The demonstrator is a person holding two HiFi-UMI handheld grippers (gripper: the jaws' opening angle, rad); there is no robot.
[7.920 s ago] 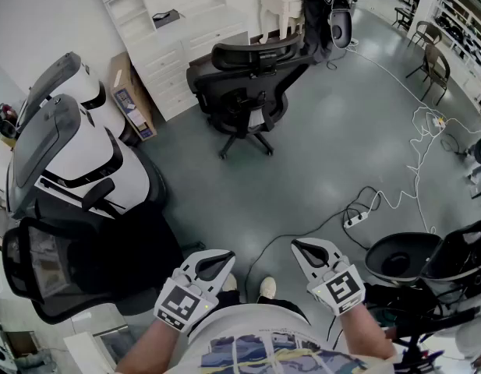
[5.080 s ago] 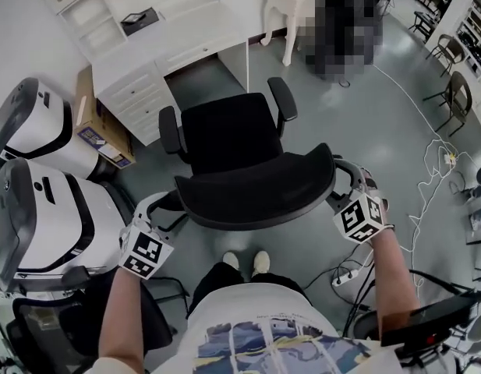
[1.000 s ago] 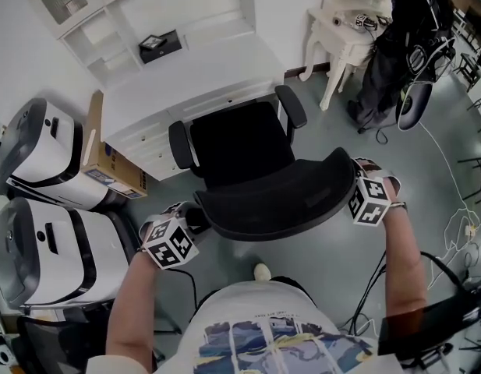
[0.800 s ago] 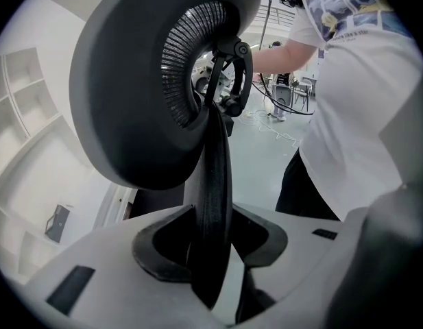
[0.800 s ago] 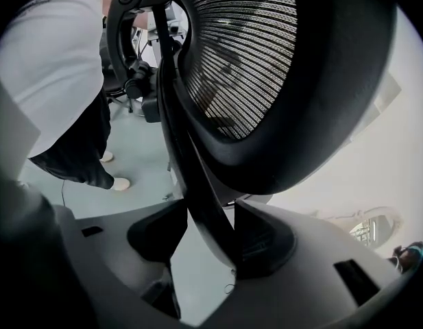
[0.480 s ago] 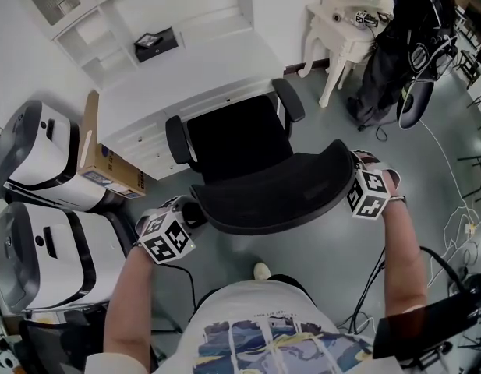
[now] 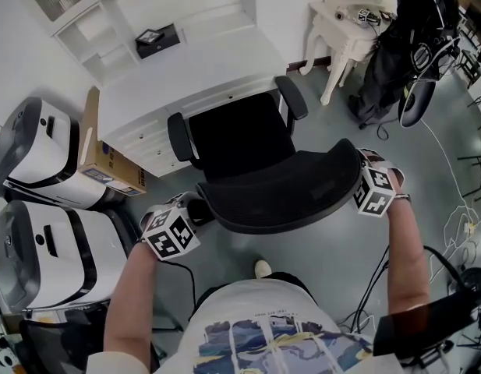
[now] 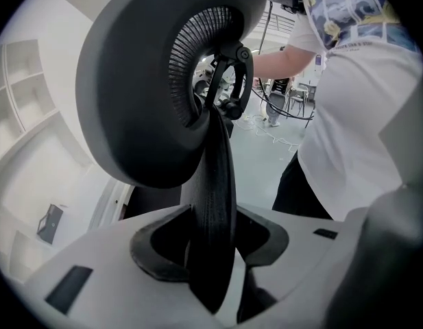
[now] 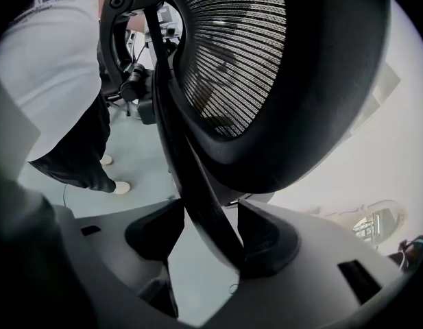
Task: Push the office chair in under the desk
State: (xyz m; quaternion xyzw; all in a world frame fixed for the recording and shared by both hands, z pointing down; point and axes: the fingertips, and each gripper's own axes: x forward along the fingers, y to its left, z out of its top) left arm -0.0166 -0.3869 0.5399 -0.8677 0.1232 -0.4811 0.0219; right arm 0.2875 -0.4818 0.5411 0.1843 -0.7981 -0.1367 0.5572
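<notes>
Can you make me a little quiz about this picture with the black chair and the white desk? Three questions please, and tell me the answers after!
1. True or false: the cardboard box stands on top of the desk.
2. Which part of the office chair sits between the left tool's jaws? A) a wheel B) the seat C) the edge of the backrest
3. How many armrests does the chair show in the head view?

Key: 1 false, the box stands on the floor beside the desk. 2 C. 3 two.
</notes>
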